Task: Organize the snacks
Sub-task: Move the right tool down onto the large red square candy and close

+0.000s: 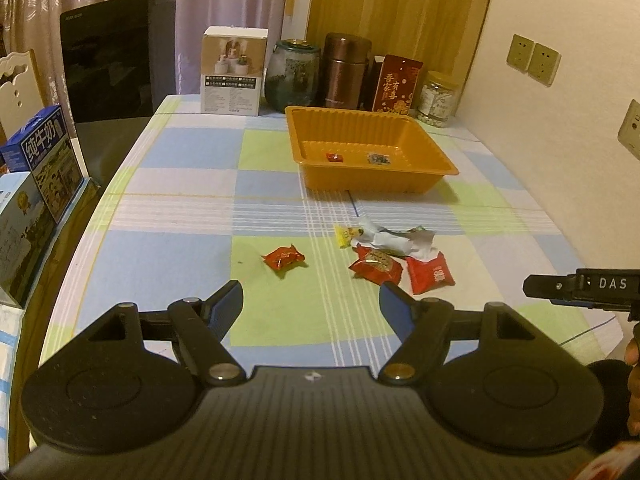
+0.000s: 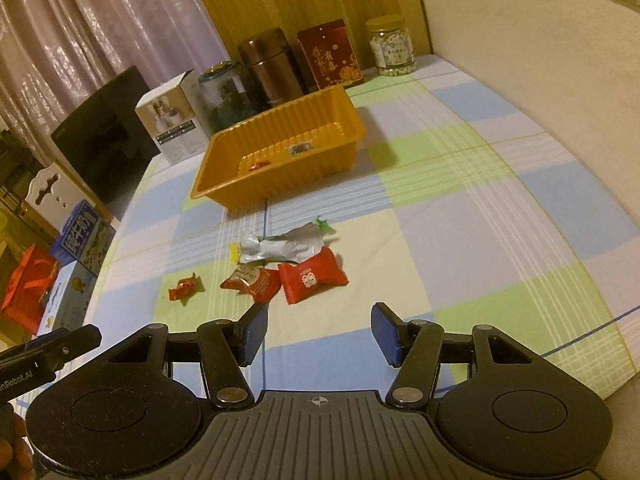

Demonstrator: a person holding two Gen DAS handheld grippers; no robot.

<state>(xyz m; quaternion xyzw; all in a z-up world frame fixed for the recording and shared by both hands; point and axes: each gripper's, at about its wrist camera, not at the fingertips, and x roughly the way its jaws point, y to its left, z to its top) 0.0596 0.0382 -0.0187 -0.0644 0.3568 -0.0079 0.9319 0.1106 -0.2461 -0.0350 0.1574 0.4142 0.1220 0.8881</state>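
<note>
Fingers, left gripper (image 1: 311,304): spread apart, nothing between my blue pads, hovering above the checked tablecloth (image 1: 192,208).
Fingers, right gripper (image 2: 318,330): likewise parted and empty, over the cloth just short of the loose snacks.

Snacks, loose on the cloth ahead of me:
- one small red candy (image 1: 283,260), lying alone to the left of the cluster;
- one red packet with a gold label (image 1: 376,266), touching its neighbours;
- one red pillow packet with white print (image 1: 430,276), just beside it on the right;
- one crumpled silver wrapper (image 1: 390,236) behind those two, with a yellow piece (image 1: 345,235) at its left end.

Orange tray (image 1: 436,152): beyond the cluster; holds a small red sweet (image 1: 335,156) and a dark-printed sweet (image 1: 379,158), apart from each other.

Back row by the wall: white box (image 1: 234,76), glass jar (image 1: 292,76), brown flask (image 1: 346,70), red card (image 1: 396,84), clear jar of pale pieces (image 1: 438,100).
</note>
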